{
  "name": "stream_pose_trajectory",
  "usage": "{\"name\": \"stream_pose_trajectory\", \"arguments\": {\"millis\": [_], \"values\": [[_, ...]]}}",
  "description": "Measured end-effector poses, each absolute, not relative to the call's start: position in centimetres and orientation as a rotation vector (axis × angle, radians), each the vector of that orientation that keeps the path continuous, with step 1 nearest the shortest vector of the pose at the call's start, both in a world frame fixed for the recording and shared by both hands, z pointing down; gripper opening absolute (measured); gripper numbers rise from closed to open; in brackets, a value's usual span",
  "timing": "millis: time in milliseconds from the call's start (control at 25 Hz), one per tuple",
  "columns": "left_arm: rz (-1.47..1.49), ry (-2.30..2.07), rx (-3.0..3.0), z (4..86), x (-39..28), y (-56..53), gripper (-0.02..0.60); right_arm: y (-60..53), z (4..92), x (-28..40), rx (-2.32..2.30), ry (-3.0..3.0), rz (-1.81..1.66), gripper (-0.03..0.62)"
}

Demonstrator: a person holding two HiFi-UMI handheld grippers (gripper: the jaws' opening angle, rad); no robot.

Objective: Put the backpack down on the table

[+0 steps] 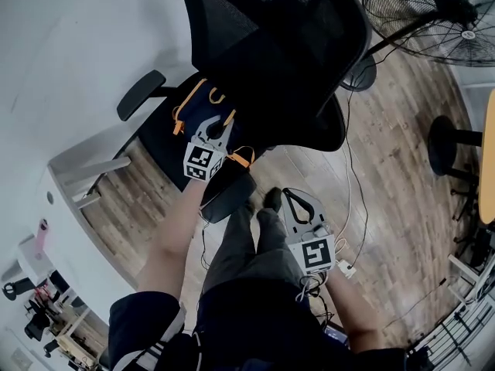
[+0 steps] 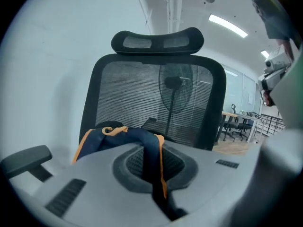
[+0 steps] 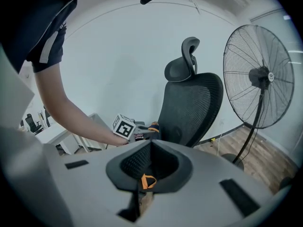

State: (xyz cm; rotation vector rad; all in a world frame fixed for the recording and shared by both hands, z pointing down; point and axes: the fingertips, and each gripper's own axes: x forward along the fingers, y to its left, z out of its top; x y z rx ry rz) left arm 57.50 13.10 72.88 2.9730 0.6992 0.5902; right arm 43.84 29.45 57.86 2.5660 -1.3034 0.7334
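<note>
Two grippers were in view. The left gripper (image 1: 210,127) had its jaws clamped on a navy strap (image 2: 152,160) edged in orange, which belonged to the backpack (image 1: 193,103). That backpack lay on the seat of a black mesh office chair (image 1: 278,45), against the backrest, not on a table. The right gripper (image 1: 296,203) was held well apart from it, above the person's legs (image 1: 247,246), with its jaws drawn together to a slit. A small orange loop (image 3: 147,181) showed at that slit; whether it was gripped could not be settled.
</note>
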Motion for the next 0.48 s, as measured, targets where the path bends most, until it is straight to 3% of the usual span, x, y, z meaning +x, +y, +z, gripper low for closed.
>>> {"name": "stream_pose_trajectory", "arguments": {"millis": [480], "values": [[0.557, 0.532, 3.005, 67.7, 53.7, 10.7, 0.003, 28.9, 55.2, 43.3, 2.574, -1.357, 0.668, 0.0]]}}
